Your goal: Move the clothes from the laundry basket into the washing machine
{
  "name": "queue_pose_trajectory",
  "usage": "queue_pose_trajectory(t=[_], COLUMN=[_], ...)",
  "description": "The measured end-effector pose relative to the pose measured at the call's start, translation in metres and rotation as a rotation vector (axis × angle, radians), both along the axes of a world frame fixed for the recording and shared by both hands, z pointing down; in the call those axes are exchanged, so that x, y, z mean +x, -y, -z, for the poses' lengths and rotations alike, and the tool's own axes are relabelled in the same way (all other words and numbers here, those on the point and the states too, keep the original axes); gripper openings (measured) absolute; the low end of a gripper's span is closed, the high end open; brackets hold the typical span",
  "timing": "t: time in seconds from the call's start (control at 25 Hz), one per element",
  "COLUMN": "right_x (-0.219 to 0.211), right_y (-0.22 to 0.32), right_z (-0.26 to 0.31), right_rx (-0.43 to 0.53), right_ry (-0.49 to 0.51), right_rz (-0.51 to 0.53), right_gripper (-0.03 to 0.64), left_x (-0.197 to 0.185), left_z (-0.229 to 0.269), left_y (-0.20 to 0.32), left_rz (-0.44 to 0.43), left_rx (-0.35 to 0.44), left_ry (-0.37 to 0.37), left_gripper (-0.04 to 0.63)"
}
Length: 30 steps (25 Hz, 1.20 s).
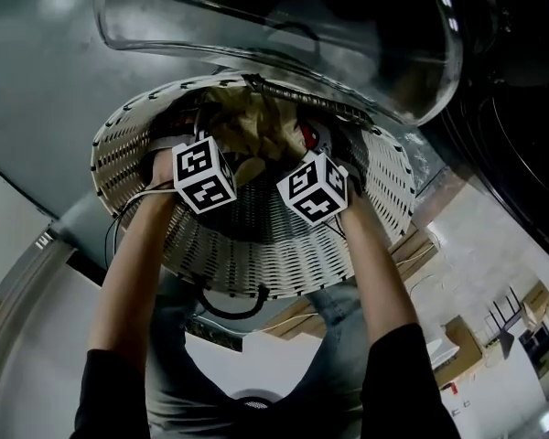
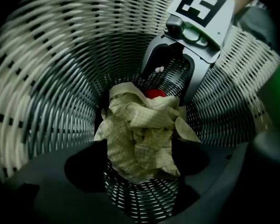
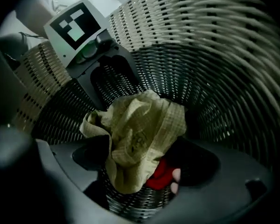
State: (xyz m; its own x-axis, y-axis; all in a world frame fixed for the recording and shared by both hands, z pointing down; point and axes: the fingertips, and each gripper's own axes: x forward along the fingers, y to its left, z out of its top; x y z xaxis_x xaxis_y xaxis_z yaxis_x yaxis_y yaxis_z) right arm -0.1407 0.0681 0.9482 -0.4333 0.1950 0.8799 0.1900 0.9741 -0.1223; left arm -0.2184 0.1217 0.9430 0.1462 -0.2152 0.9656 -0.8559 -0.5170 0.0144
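While both hands are reaching down into the white wicker laundry basket (image 1: pixel 256 273), the left gripper (image 2: pixel 139 166) and the right gripper (image 3: pixel 143 160) are pointing steeply toward its bottom, one at each side of the pile inside it. Each gripper's jaws are standing wide apart and are clamping nothing. A crumpled yellow-green checked cloth (image 2: pixel 144 129) is lying on the floor of the basket, and it is sitting in the gap between the left gripper's jaws; whether the pads are brushing its edges cannot be told. The same cloth is also filling the space between the right gripper's jaws in that gripper's own view. A red garment (image 3: pixel 161 174) is peeking out from under the cloth, near the basket floor on the right gripper's side, and it is showing as a small red patch (image 2: pixel 154 94) behind the cloth in the left gripper view. In the head view the two marker cubes (image 1: pixel 203 176) are hovering just inside the basket's rim, close together, with the cloth between and beyond them. The washing machine's round glass door (image 1: pixel 284 26) is hanging open just beyond the far rim of the basket, and the dark front of the washing machine (image 1: pixel 522 154) is showing to the right of the basket.
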Motion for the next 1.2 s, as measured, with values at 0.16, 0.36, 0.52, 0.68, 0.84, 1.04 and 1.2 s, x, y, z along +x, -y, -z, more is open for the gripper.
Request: queue_pose_trajectory(t=[0.16,0.36,0.52,0.68,0.84,1.04,1.2], right_x=[-0.004,-0.014,-0.019,-0.022,-0.017,-0.016,-0.016], right_y=[0.000,0.002,0.002,-0.002,-0.007,0.001,0.006], right_z=[-0.028,-0.054,-0.075,-0.086,-0.089,-0.076,-0.051], right_rx=[0.023,0.046,0.063,0.072,0.107,0.122,0.115], right_ry=[-0.015,-0.013,-0.006,0.009,-0.018,-0.029,-0.017], right_rz=[0.054,0.092,0.128,0.130,0.154,0.079,0.052], right_gripper=[0.484,0.489,0.489,0.442,0.310,0.105,0.063], left_x=[-0.001,0.002,0.001,-0.002,-0.002,-0.005,-0.007], left_z=[-0.028,-0.057,-0.078,-0.091,-0.086,-0.068,-0.046], left_y=[0.000,-0.001,-0.001,-0.005,-0.007,-0.006,-0.005], left_rz=[-0.003,0.020,0.037,0.066,0.096,0.139,0.151], left_rx=[-0.045,-0.068,-0.094,-0.121,-0.114,-0.082,-0.066], left_ry=[0.007,-0.001,0.007,0.020,0.030,0.021,0.020], left_gripper=[0.437,0.448,0.448,0.375,0.198,0.142,0.127])
